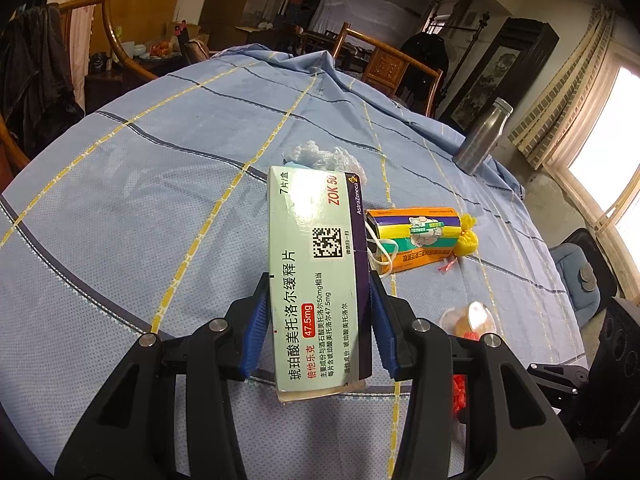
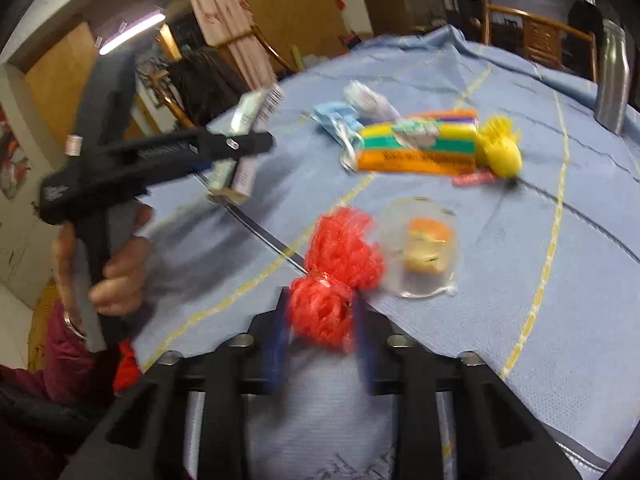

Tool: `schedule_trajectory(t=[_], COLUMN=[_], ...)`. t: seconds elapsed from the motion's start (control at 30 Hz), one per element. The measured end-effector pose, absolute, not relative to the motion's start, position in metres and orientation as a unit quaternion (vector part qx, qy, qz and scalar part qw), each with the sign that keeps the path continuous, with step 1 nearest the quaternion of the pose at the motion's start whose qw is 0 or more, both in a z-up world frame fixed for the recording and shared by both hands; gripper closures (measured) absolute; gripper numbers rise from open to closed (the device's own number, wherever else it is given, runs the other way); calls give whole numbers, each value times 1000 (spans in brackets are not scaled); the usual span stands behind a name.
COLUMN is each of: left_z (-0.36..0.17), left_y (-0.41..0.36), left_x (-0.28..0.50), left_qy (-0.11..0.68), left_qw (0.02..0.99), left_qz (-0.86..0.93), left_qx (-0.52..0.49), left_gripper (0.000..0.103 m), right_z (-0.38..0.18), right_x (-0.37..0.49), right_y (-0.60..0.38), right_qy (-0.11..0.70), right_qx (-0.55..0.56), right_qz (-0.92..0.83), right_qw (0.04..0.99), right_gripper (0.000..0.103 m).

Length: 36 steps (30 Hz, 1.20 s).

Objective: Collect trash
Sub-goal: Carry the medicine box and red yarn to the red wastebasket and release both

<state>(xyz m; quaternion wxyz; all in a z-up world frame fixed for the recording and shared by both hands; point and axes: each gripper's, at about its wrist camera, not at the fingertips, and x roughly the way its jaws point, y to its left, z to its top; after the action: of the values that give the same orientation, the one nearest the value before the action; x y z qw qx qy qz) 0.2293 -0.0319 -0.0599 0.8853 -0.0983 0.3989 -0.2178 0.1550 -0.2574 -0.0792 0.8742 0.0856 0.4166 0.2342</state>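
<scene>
Red mesh netting (image 2: 334, 276), crumpled and blurred, sits low centre in the right wrist view, pinched between the right tool's (image 2: 320, 336) blue pads. Only the left wrist view shows the medicine box (image 1: 320, 276), pale green with a purple edge, clamped in the left tool (image 1: 318, 320) at centre. Right view alone shows a hand (image 2: 116, 276) holding that tool, left edge. Blue checked worktop (image 1: 140, 208) beneath.
</scene>
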Motion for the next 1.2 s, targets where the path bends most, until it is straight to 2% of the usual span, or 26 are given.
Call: schedule_trajectory(t=[0.33, 0.87, 1.2], left_z=[-47, -13, -14], left_y=[-20, 46, 106], left_x=[200, 117, 60], left_qy=[379, 338, 322], left_qw=[902, 933, 941], left_qz=[-194, -98, -28], left_qx=[-74, -74, -96], left_gripper=[56, 56, 56], right_z=[-36, -5, 11], right_x=[132, 98, 78], right_y=[-271, -251, -216], right_qy=[331, 279, 262], right_qx=[118, 122, 98], right_qz=[253, 301, 334], right_qw=[901, 904, 900], right_gripper=[75, 74, 73])
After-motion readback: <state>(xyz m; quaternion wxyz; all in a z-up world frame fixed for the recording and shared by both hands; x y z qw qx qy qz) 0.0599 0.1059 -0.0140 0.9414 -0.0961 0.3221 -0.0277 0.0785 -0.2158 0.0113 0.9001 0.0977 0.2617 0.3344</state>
